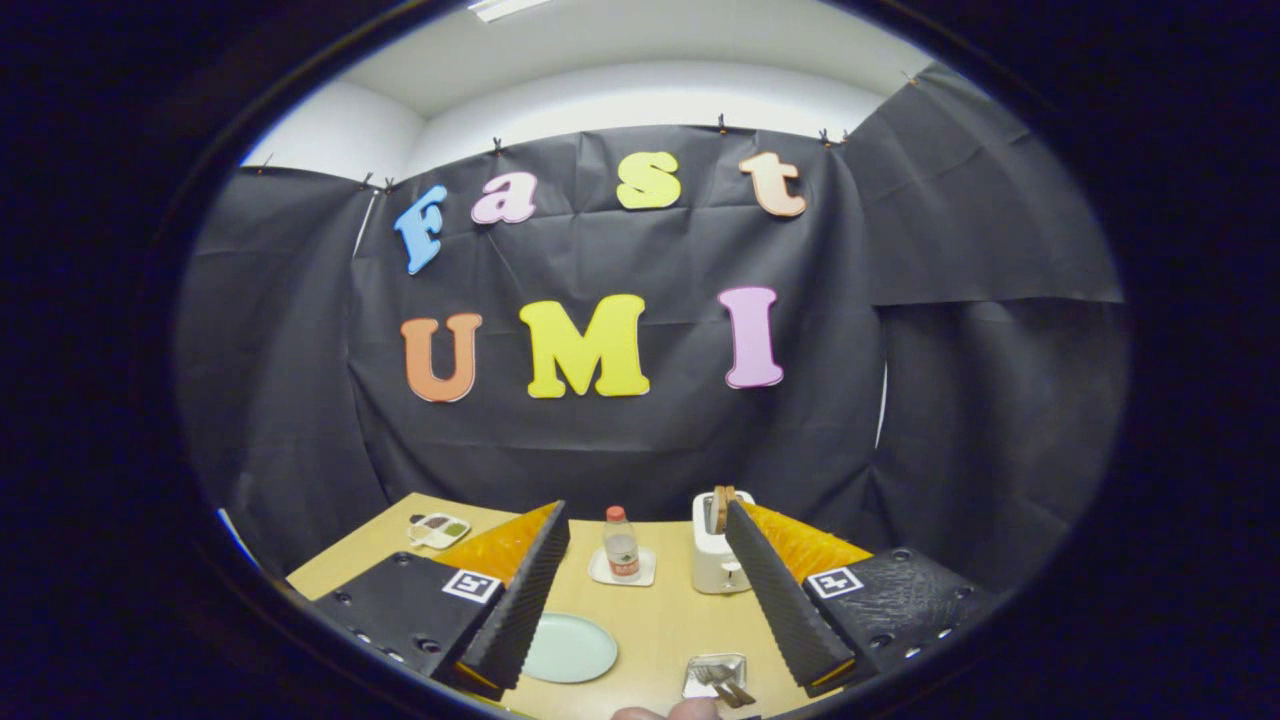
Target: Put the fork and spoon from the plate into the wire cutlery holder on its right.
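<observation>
Fingers (640, 600) spread wide, holding nothing, high above the surface (660, 620). Plate (568, 648) looks bare; cutlery apparently already in the wire holder (716, 676) just right of it, near fingertips of a hand (668, 711). Risk: knocking the holder over if lowered carelessly.

a bottle (621, 543) on a coaster (622, 570), toaster (716, 548) beside it, paint tray (439, 530).

Plate (572, 648) partly hidden behind finger; wire cutlery holder (715, 676) contents too small.
</observation>
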Tool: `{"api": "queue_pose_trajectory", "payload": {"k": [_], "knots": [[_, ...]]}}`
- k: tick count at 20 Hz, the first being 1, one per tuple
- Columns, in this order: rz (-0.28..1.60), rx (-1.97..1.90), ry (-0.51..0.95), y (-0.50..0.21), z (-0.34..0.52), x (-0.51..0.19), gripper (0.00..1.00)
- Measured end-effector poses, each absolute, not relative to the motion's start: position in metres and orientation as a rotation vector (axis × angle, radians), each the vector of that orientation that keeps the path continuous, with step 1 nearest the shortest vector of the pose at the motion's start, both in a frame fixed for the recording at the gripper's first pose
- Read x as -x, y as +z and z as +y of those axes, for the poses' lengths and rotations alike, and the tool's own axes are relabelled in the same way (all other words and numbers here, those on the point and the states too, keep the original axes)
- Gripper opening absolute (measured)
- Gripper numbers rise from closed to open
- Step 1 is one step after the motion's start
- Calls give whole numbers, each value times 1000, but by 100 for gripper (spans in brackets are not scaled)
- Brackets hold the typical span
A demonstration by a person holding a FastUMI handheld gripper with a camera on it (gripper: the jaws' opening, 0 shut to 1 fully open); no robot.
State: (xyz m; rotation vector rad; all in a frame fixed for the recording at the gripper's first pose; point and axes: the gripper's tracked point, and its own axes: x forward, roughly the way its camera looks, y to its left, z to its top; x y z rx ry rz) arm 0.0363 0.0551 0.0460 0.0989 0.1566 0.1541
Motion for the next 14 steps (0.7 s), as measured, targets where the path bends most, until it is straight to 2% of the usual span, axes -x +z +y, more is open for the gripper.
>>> {"api": "queue_pose_trajectory", "payload": {"k": [14], "knots": [[88, -101, 155, 69, 97, -15, 95]]}}
